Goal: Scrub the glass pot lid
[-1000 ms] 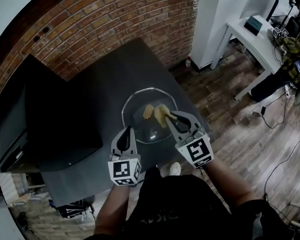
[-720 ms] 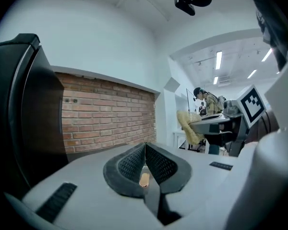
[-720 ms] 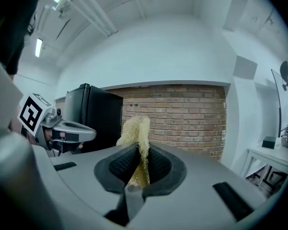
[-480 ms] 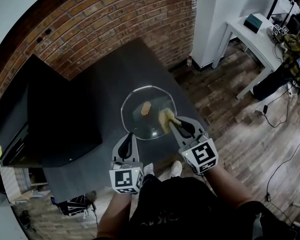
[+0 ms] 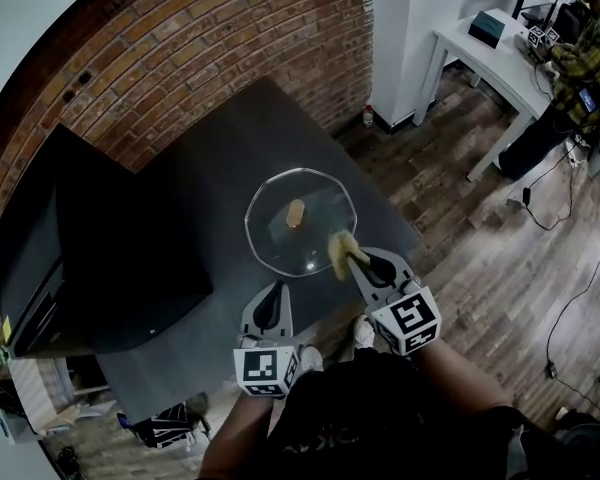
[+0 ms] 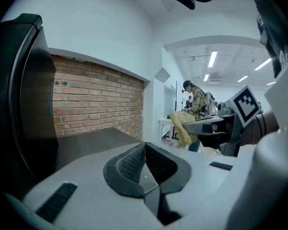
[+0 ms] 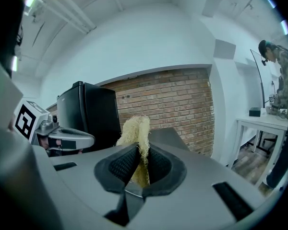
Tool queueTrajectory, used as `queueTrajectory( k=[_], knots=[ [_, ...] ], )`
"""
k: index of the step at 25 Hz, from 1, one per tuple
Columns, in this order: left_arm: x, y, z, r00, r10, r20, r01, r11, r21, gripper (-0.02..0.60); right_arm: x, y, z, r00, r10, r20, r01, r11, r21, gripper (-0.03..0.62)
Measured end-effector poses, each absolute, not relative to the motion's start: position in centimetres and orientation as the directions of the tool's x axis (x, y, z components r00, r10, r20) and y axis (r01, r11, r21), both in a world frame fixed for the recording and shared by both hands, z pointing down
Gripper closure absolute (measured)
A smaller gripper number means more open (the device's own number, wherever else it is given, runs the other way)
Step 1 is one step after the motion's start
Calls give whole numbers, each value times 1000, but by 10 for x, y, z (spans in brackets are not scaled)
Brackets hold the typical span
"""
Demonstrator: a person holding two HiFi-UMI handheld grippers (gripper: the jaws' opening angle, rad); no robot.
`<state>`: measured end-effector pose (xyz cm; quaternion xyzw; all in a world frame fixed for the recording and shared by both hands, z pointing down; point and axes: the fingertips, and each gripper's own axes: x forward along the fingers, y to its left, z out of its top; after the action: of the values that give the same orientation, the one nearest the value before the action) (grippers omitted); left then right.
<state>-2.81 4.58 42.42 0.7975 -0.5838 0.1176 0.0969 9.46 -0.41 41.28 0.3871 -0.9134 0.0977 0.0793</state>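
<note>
1. The glass pot lid (image 5: pixel 278 240) lies flat on the dark counter (image 5: pixel 205 158), near its front edge, with its knob (image 5: pixel 296 212) upward at the centre.
2. The right tool (image 5: pixel 358 261) is clenched on a yellow fibrous scrubber (image 5: pixel 338 249). In the right gripper view the scrubber is seen pinched between the jaws and standing out past them.
3. The left tool (image 5: pixel 272 293) is closed with nothing between its jaws. It is held just behind the lid's near rim, apart from the glass.
4. The deciding relation: the lid lies ahead and to the left of the scrubber's tip. In the head view the tip is placed at the lid's near-right rim; whether it touches the glass cannot be told.
5. The right tool is judged the nearer of the two to the work, and the scrubber's long axis is pointed along the jaws toward the knob.
6. Being round, the lid offers no long axis. A stroke inward and leftward across the glass is therefore judged to be called for, and the lid may slide if left unsteadied.
</note>
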Motion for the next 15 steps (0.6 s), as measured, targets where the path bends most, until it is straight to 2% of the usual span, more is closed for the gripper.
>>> queueTrajectory(
  k=[15],
  knots=[
    [-67, 99, 413, 417, -868, 270, -907, -417, 62, 548, 55, 71, 401, -597, -762, 253, -797, 600, -74, 546]
  ],
)
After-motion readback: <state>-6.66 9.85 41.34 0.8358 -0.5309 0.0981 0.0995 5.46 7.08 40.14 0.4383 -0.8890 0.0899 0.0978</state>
